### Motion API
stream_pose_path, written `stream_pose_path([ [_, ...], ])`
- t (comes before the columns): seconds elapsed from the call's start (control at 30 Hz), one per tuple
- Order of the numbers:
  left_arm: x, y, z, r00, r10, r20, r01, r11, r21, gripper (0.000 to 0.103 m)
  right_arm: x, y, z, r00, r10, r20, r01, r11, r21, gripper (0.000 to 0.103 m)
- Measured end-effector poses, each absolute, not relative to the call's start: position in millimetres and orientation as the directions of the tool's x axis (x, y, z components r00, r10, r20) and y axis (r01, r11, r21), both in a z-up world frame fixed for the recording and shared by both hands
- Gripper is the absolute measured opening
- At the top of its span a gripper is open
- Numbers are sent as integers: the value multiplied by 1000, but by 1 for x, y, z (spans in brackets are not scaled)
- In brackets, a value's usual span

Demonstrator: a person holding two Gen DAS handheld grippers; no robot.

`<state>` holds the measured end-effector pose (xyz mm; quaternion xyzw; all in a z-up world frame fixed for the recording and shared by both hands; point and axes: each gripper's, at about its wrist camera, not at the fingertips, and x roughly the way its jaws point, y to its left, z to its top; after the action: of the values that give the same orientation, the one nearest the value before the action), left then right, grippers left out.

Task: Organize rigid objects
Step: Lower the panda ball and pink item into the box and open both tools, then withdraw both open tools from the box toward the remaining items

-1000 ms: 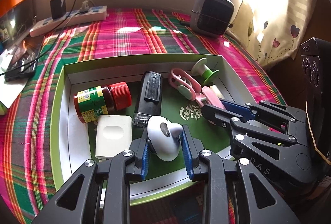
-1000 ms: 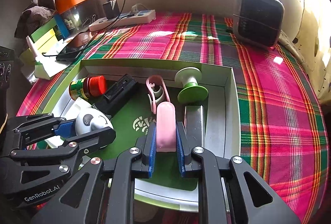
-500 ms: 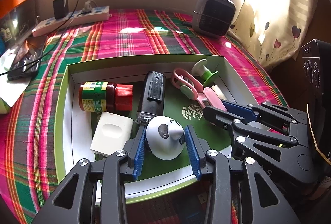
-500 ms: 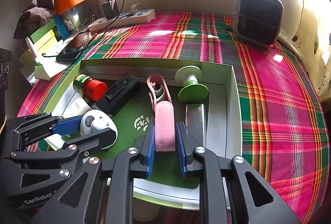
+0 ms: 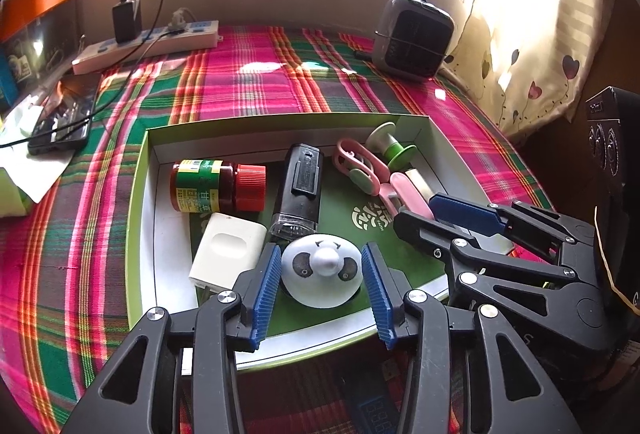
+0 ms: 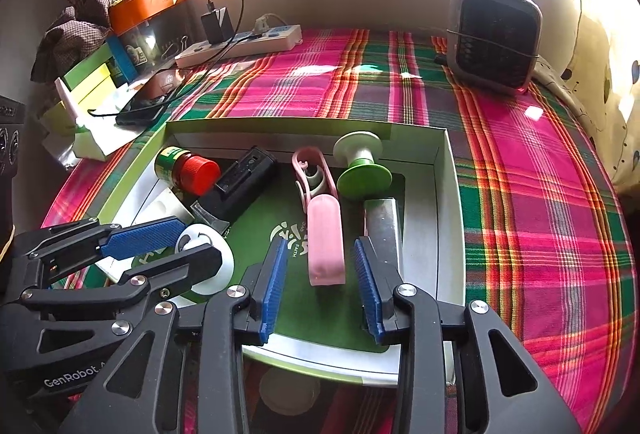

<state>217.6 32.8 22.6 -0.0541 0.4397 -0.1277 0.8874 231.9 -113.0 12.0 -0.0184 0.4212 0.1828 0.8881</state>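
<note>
Panda toy (image 5: pixel 322 272) sits on the green floor of the tray (image 5: pixel 138 218), at its near edge, between the blue pads of the left gripper (image 5: pixel 322 284); jaws have just been opening, gaps show on both sides, so the toy is released. Pink case (image 6: pixel 326 240) lies flat in the tray near its near edge, right of the panda, between the pads of the right gripper (image 6: pixel 320 288); those jaws have also just been opening, pads clear of the case, nothing gripped. Also in the tray: white charger (image 5: pixel 228 252) just left of the panda, touching or nearly touching it; black lighter-shaped block (image 5: pixel 298 191) behind the panda; red-capped jar (image 5: pixel 216 185) on its side at the far left; pink clip (image 6: pixel 312 175) behind the case; green-and-white spool (image 6: pixel 362 165) at the far right corner; metal bar (image 6: pixel 382 224) just right of the case. Tray rests on a plaid cloth (image 6: pixel 520 173). Beyond the tray: power strip (image 6: pixel 240 45) with a black adapter at far left, phone (image 5: pixel 60 121) left of the tray, small heater (image 6: pixel 494 39) far right by the wall.
</note>
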Motion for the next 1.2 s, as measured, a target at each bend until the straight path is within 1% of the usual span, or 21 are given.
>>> stream_pose_path([
  [0.3,204,36,33,599,-275,-752,179,961,-209,42,222,-118,19,595,306,-743,-324,938,126,38],
  [0.8,166,59,42,637,-280,-718,141,958,-249,42,182,-136,38,647,303,-700,-288,947,143,39],
  [0.83,163,61,41,639,-277,-717,140,959,-246,42,179,-138,38,649,302,-699,-285,947,145,39],
  [0.97,153,66,42,649,-279,-707,139,958,-251,42,163,-145,35,651,296,-699,-267,951,154,46],
  [1.2,140,73,45,657,-295,-694,155,954,-259,42,149,-143,17,622,297,-724,-245,953,180,47],
])
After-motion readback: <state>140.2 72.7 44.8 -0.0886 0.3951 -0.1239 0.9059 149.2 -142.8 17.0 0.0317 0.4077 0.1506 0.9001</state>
